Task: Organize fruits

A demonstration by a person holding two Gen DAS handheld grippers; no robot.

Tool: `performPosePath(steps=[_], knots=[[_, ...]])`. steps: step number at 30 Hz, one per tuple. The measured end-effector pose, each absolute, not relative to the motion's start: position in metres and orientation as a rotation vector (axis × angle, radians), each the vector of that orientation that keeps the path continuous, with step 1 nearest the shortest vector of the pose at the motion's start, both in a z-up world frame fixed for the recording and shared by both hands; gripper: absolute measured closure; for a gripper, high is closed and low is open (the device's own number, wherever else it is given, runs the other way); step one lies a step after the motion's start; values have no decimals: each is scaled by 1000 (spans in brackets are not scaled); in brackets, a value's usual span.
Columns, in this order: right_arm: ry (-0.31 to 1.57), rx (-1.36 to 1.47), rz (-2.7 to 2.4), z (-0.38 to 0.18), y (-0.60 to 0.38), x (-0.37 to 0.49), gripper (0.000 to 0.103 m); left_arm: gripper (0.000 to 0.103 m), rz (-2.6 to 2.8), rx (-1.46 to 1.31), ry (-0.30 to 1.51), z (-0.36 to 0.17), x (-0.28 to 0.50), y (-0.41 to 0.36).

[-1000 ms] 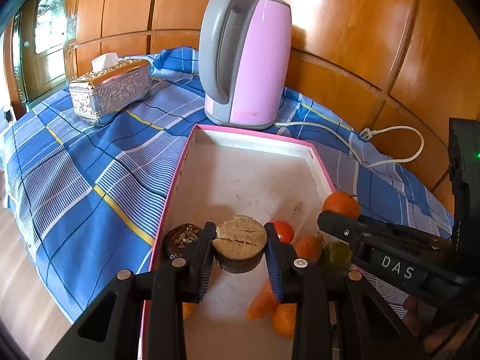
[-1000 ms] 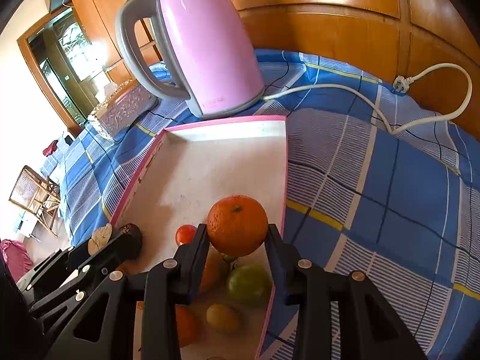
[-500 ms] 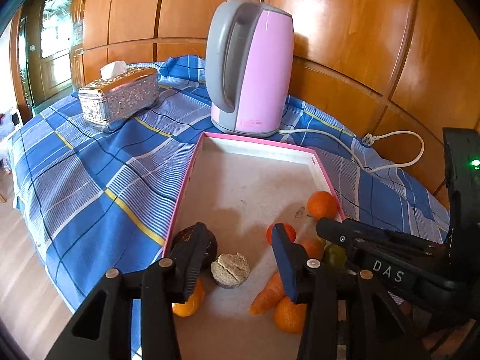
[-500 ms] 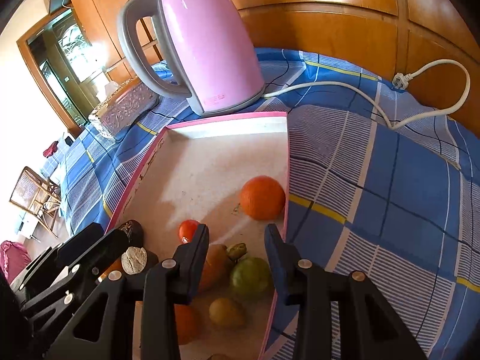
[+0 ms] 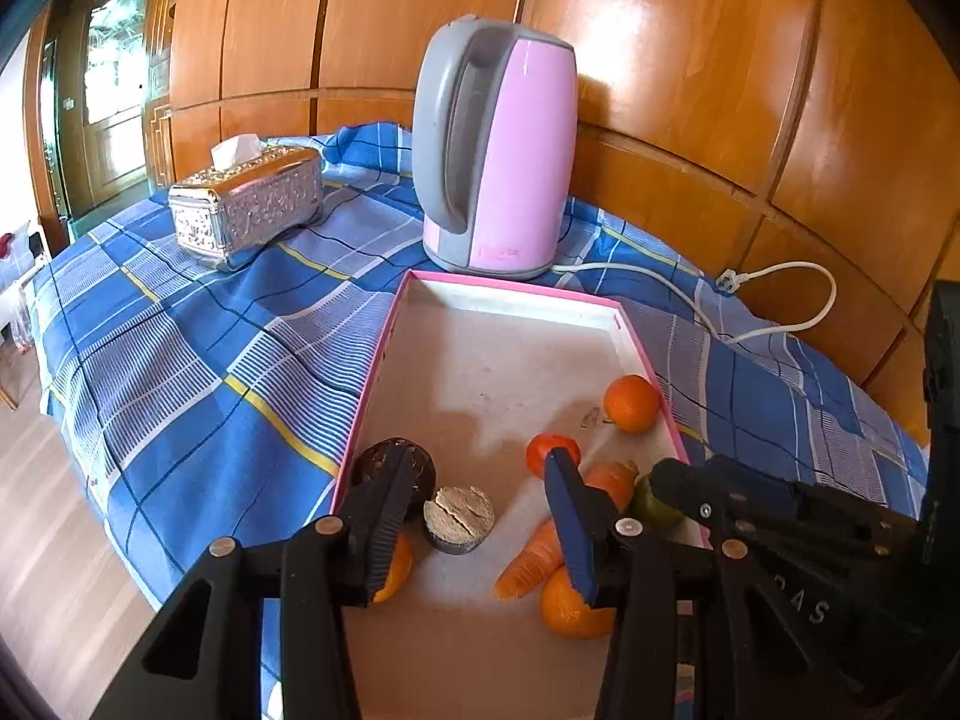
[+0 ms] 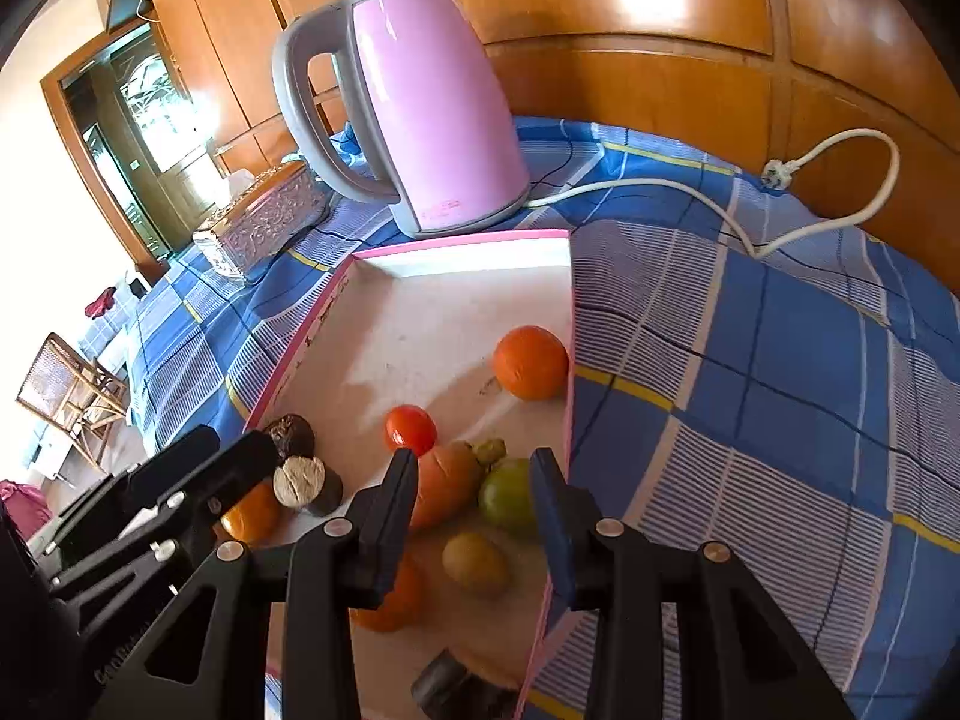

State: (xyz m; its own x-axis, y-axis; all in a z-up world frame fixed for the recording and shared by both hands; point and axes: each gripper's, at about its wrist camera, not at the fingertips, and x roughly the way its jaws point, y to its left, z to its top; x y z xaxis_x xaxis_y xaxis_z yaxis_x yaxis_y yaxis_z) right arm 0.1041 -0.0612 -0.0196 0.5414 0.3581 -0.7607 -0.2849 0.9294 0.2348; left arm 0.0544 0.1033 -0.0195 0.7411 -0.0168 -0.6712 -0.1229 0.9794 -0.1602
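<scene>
Blue plaid cloth; yellow fruit, perhaps lemon, right-wrist view only.

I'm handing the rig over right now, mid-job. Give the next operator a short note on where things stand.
Left claw: open, empty, above the cracked-top cake.
Right claw: open, empty, above the green fruit.
Everything visible sits in the pink tray: an orange alone by its right wall, a tomato, a carrot, a yellowish fruit and more oranges bunched at the near end.
Left: sort the near cluster, probably.
</scene>
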Motion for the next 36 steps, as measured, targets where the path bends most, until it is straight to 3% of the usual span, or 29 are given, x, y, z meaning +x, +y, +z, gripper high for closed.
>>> performPosePath(steps=[10,18,28,30,36], knots=[[857,40,297,-10,-71,71,64,51,59,-182,713,-12,40,96],[798,59,176,-6,-93,45,64,31,64,-158,690,-10,22,90],[811,28,153,-18,-98,21,64,14,89,-123,694,-16,-1,88],[812,27,153,-18,-98,19,63,4,106,-126,691,-15,-5,89],[795,27,139,-15,-99,13,63,0,119,-111,668,-10,-11,86]])
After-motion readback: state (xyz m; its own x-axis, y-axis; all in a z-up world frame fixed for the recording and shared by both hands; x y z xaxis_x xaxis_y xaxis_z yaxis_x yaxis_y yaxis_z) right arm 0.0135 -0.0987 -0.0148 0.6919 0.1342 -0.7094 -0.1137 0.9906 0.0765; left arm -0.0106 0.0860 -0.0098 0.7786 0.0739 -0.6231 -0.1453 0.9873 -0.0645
